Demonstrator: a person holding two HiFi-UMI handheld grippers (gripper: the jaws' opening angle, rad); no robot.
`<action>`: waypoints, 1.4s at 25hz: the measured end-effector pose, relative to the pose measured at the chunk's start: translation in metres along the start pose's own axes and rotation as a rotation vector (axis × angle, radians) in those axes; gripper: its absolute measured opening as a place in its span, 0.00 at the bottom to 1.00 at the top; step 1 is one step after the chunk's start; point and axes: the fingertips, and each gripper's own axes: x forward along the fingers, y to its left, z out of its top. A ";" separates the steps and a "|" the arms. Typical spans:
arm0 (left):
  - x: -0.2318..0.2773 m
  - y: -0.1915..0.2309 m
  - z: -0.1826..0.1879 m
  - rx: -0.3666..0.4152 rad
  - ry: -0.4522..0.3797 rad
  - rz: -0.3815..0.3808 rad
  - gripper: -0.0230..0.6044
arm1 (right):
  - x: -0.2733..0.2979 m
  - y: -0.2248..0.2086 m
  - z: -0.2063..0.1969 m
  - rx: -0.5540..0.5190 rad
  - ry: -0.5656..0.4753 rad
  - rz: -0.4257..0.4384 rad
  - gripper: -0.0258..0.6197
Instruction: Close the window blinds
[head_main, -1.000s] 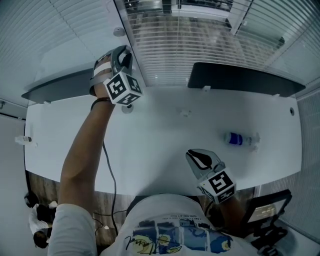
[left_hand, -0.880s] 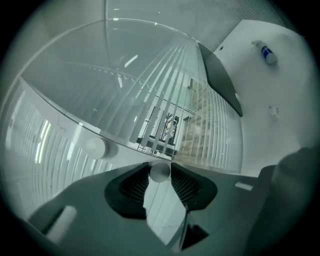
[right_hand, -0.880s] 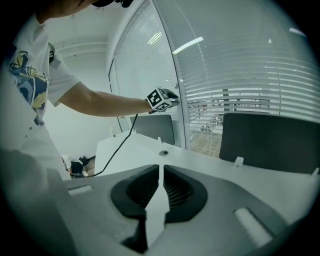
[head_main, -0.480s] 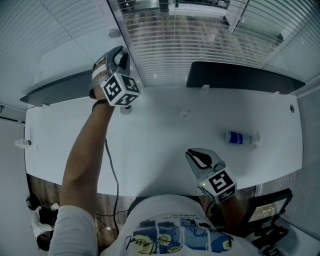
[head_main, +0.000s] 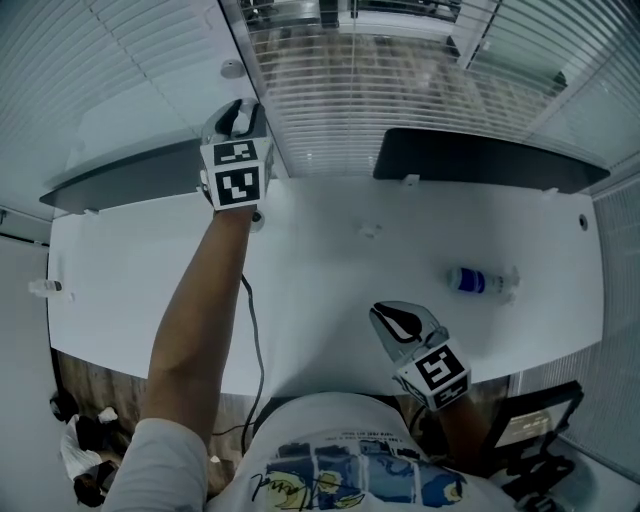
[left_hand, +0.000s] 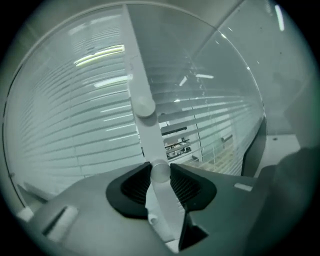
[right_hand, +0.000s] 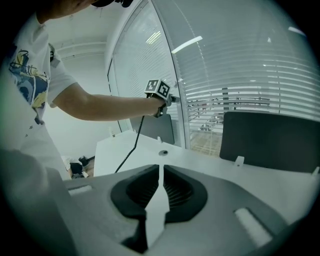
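At the lower centre of the head view, the right claw (head_main: 400, 322) is held idle over the near edge of the white worktop (head_main: 320, 290), its jaws brought together with nothing between them. A plastic bottle (head_main: 482, 279) is seen lying on its side at right of centre, untouched.

Further back, at the upper left, the left claw (head_main: 241, 118) is raised to the window beyond a dark panel (head_main: 480, 158) standing at the worktop's far edge. In the left gripper view its jaws are clamped on the white tilt wand (left_hand: 142, 107), which runs up the middle of the frame between the pads.

The job is judged to be under way but not finished. The wand has been taken in hand, yet the blinds (head_main: 360, 90) across the top centre are tilted open enough for the street outside to be glimpsed between the slats. The slats at the left of the left gripper view appear flatter and paler. Turning the wand until the centre slats are shut is thought to be what is left.

The wand's top joint is cut off above the frame, and its lower end is hidden behind the claw body. In the head view the wand can scarcely be made out. Whether the left pane is fully shut cannot be told.
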 end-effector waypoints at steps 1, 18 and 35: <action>0.000 0.001 0.000 -0.065 -0.006 -0.006 0.24 | 0.000 0.000 0.000 0.000 0.001 0.001 0.07; 0.001 0.007 -0.002 -0.401 -0.040 -0.071 0.28 | -0.002 -0.004 -0.001 -0.001 -0.009 -0.008 0.07; 0.002 -0.012 -0.001 0.779 -0.001 0.029 0.33 | -0.002 -0.003 -0.004 0.007 0.001 -0.004 0.07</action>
